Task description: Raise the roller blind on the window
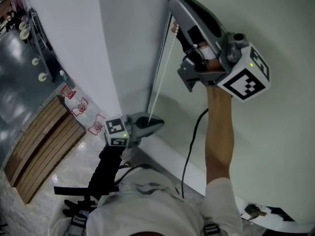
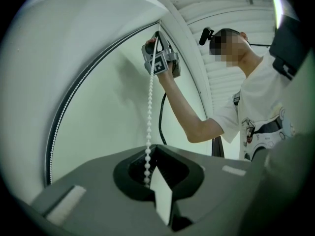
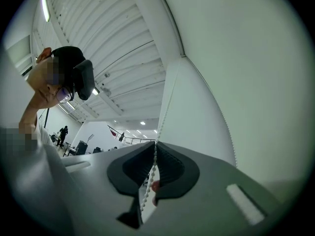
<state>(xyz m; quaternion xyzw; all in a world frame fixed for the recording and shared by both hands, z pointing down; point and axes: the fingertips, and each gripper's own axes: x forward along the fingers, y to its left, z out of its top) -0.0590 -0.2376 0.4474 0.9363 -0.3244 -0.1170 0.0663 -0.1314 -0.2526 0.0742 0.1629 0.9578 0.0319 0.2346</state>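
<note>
The right tongs (image 1: 175, 23) high on the bead chain (image 1: 161, 77) and the left tongs (image 1: 160, 123) low on it are both clenched, tensioning it for pulling, with the roller blind (image 1: 275, 146) just beside it, seemingly lowered.

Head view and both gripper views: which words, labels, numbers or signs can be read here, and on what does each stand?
No text can be read.
Upper black-and-white marker cube and lower black-and-white marker cube: square patterns only, no letters.
Dark print on the white T-shirt: too blurred.
Red-and-white shapes on the glossy floor: too small.
</note>
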